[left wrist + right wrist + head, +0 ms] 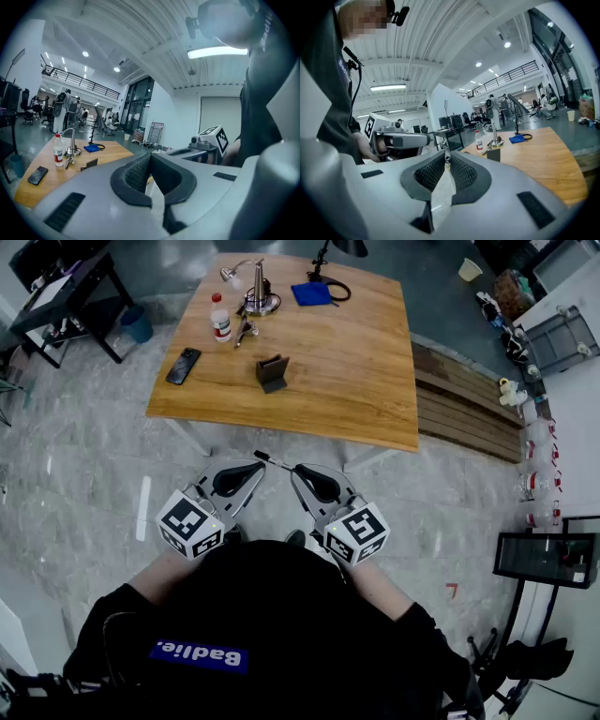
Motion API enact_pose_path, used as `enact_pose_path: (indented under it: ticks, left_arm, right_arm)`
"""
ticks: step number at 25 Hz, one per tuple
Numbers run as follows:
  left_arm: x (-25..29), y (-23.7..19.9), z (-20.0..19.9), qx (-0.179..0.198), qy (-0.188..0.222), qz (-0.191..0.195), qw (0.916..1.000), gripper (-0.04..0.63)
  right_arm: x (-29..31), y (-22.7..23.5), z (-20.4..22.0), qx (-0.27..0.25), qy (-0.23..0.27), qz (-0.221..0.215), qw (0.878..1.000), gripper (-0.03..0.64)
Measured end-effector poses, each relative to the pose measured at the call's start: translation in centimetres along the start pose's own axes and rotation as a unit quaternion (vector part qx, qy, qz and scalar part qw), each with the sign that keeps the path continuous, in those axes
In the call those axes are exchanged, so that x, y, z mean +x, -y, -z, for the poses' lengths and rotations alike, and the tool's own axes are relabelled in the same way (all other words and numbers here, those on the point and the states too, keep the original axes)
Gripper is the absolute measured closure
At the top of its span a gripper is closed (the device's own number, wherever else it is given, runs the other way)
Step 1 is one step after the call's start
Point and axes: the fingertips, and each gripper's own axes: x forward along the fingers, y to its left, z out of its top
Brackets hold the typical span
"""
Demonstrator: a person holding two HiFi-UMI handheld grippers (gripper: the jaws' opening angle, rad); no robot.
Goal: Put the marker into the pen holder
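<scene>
The pen holder [272,372] is a small dark open stand near the middle of the wooden table [347,381]; it also shows as the pen holder [89,164] and the pen holder [493,154] in the two gripper views. Both grippers hang close to my body, short of the table's near edge. My right gripper [296,471] is shut on a thin black marker [272,461] that sticks out leftward past the tip of the left gripper [261,465]. The marker's end [447,160] peeks out between the right gripper's [447,164] pads. The left gripper [150,161] is shut on nothing.
On the table's far left stand a white bottle [220,318], a metal stand [258,296], a phone [183,366] and a blue cloth [310,293]. A black cart [66,296] is at far left; wooden planks [469,404] lie to the table's right.
</scene>
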Motion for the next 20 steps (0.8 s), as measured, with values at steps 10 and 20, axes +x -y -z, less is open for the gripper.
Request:
enact_pose_path:
  ticks: [10,20]
  left_arm:
    - [1.4,0.7,0.0,-0.003,-0.001,-0.001,1.0,0.586]
    - [3.1,0.8,0.1,0.01,-0.003,-0.038,0.9992,0.586]
  right_arm:
    - [-0.6,1.0,0.0,0.003,-0.001,-0.007,1.0,0.577]
    - [-1.4,2.9,-0.4,-0.005,0.009,-0.043,0.999,0.577]
